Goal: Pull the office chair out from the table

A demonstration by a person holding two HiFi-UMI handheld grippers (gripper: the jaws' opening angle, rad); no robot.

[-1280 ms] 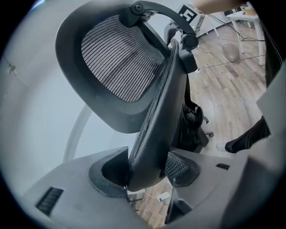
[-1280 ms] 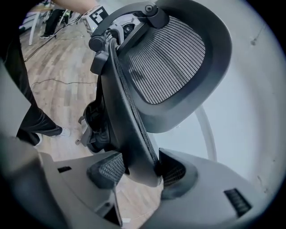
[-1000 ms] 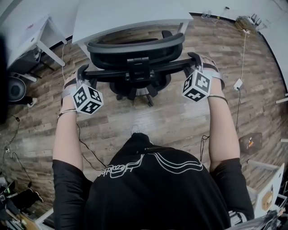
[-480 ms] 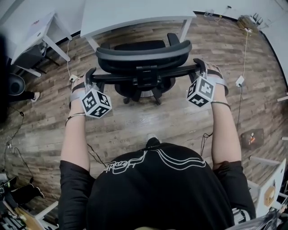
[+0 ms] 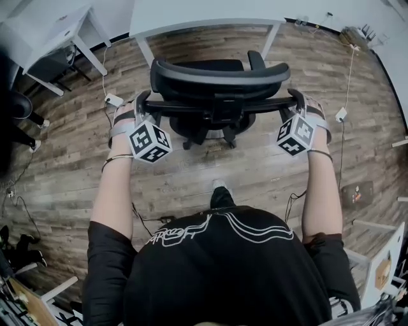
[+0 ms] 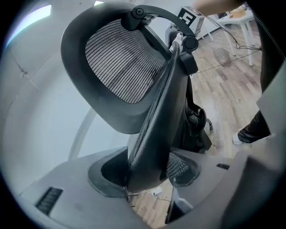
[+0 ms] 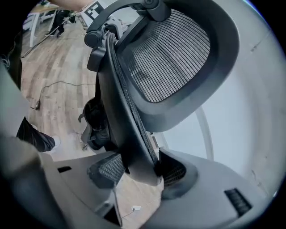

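One office chair (image 5: pixel 220 79), black, with a mesh back and one headrest (image 6: pixel 120 62). It stood on the wood floor (image 5: pixel 191 178) just in front of a white counter (image 5: pixel 204 14), its back toward the person, with a strip of floor showing between seat and counter edge.

Two grippers in use, each carrying one marker cube.
- Left gripper (image 5: pixel 142 102): on the chair back's left end. In the left gripper view, the two jaws were clamped on the back's rim (image 6: pixel 149 147), one pad on each face.
- Right gripper (image 5: pixel 297 99): on the right end. In the right gripper view, its two jaws were likewise closed on the rim (image 7: pixel 134 147).

A second white counter (image 5: pixel 54 28) stood well apart at the upper left. Thin cords (image 5: pixel 347 70) trailed over the floor. One person in a black shirt (image 5: pixel 223 274), both forearms reaching out to the chair.
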